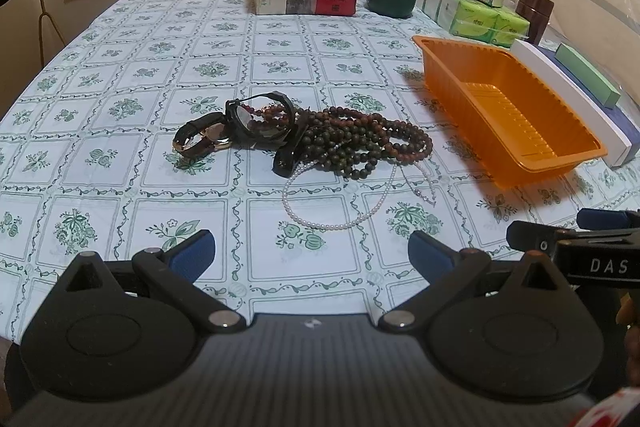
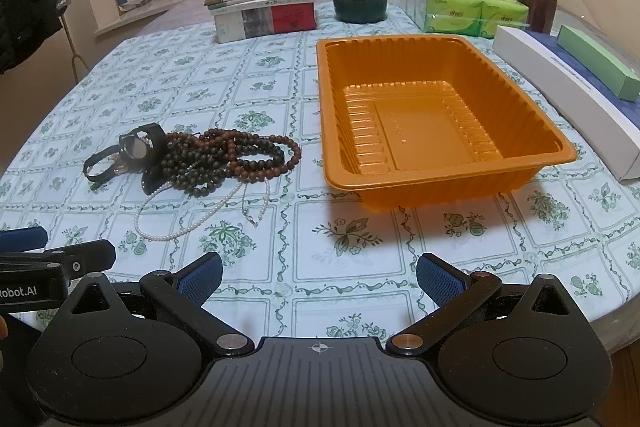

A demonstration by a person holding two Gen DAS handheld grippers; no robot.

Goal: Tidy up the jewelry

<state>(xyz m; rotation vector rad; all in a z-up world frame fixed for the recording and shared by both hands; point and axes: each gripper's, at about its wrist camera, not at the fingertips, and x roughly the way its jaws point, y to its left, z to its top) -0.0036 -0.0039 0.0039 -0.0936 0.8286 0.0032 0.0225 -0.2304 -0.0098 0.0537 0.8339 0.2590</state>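
— Both tools first: the left gripper (image 1: 312, 251) hangs low over the tablecloth (image 1: 120, 75) with its blue-padded fingers spread wide and nothing between them; the right gripper (image 2: 320, 273) is the same, splayed and holding nothing.

— And the jewelry?

— All in one heap on the cloth, at about twelve o'clock from the left gripper and ten o'clock from the right; the orange tray (image 2: 452, 183) sits at twelve to one o'clock from the right gripper, near the heap but apart from it, and its floor is bare.

— So nothing is sorted yet?

— That is my reading; every piece is still to be moved, and the tray looks like the place for them, though that is a guess.

— What is the heap made of?

— Round dark-brown and reddish wooden bead strands (image 1: 372, 143), coiled over one another; a thin string of small white pearls (image 1: 320, 223) looping out toward the grippers; a fine chain (image 2: 252, 211) beside it; a black-strapped watch (image 1: 262, 119) with a glossy face, and a second watch (image 1: 200, 139) with a gold-toned case and dark band at the heap's nine o'clock edge; the tray is thin ribbed plastic, rectangular, with a flat lip.
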